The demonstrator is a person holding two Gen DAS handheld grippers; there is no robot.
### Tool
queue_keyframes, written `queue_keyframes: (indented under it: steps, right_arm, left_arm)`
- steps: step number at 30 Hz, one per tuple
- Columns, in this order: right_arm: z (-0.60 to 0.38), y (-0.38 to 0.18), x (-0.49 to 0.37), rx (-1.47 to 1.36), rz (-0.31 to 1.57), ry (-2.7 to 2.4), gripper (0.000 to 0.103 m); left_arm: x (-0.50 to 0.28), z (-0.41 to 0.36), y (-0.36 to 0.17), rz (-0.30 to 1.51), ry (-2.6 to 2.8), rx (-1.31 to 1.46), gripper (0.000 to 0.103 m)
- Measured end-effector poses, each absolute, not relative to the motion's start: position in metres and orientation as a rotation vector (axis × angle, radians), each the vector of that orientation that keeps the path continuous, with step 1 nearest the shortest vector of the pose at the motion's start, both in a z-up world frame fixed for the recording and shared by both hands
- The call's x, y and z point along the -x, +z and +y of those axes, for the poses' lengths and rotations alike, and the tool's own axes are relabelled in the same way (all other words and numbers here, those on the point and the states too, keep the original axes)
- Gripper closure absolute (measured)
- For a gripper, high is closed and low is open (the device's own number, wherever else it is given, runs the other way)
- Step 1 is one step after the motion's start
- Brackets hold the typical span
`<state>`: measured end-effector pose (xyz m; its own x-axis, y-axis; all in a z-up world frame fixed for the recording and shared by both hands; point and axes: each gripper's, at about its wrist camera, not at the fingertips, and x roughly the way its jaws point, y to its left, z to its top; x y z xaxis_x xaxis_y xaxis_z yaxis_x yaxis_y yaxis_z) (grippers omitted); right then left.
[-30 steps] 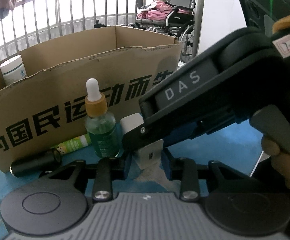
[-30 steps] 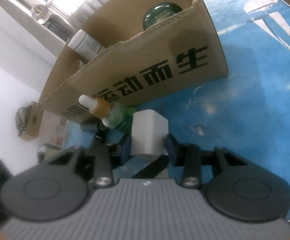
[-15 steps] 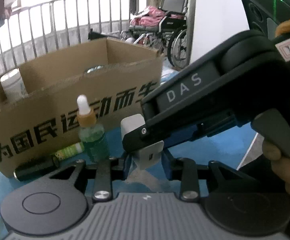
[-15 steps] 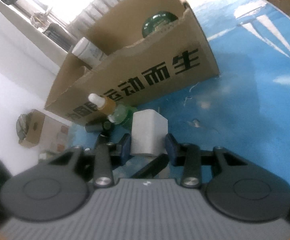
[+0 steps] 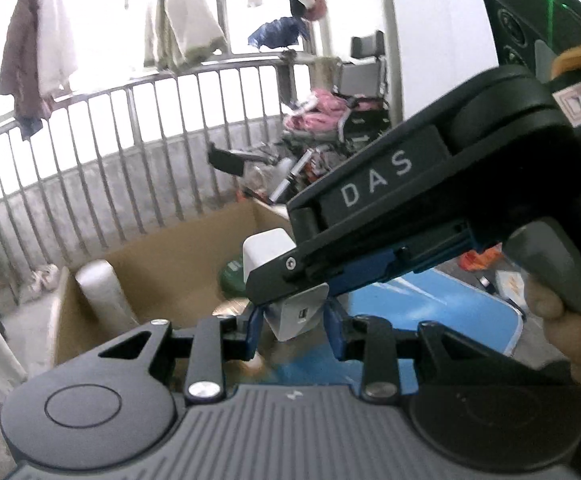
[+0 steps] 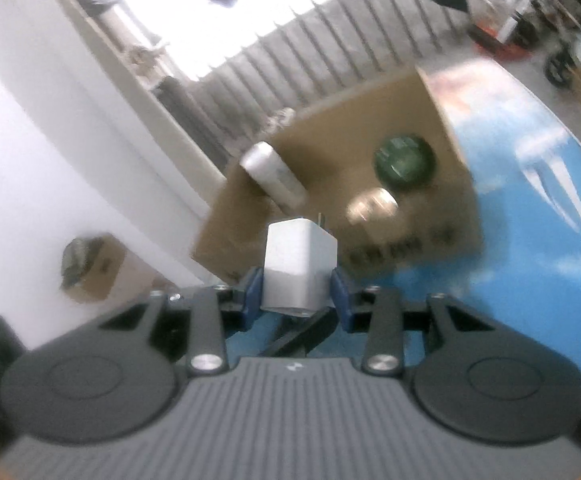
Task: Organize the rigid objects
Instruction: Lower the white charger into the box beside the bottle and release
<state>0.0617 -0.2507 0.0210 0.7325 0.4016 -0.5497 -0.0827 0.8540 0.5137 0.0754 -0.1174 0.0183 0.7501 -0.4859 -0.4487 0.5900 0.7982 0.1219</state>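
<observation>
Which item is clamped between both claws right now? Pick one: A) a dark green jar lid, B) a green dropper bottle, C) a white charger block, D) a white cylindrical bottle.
C. The white charger block sits between the blue pads of the right claw, and the left wrist view shows the left claw closed on its lower end, above the cardboard box.

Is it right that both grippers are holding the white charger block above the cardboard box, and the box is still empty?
Not quite. Both grippers do hold the white charger block, but the cardboard box is not empty: the right wrist view shows a white bottle, a green-lidded jar and a shiny lid inside.
</observation>
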Motion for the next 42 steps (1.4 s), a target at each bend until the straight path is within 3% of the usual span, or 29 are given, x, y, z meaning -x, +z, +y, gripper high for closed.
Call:
queue_keyframes:
  steps: [4,10,20,24,28,32,42]
  right_arm:
    - [-0.240,0.048,-0.104,-0.447,0.707,0.341,0.067]
    - [-0.227,0.057,-0.209,-0.457,0.866,0.379,0.067]
    - [-0.223,-0.016,-0.356,-0.529,1.141,0.345,0.069]
    - [-0.228,-0.039,-0.380,-0.579,1.175,0.344,0.069]
    - [-0.225,-0.056,-0.395,-0.581,1.193,0.334,0.070]
    - [-0.222,-0.077,-0.399,-0.630,1.221,0.347,0.070]
    - [-0.228,-0.052,-0.389,-0.635,1.182,0.347,0.060]
  left_arm:
    - [-0.120,-0.106,0.041,0.450,-0.567,-0.257,0.068]
    - [-0.227,-0.086,0.044,0.681,-0.592,-0.161,0.067]
    - [-0.365,-0.075,-0.018,1.008,-0.545,-0.104,0.067]
    - [-0.382,-0.076,-0.027,1.033,-0.514,-0.123,0.066]
    - [-0.386,-0.078,-0.031,1.013,-0.498,-0.137,0.051]
    - [-0.383,-0.082,-0.029,0.996,-0.488,-0.154,0.047]
    - [-0.354,-0.078,0.002,0.898,-0.506,-0.134,0.039]
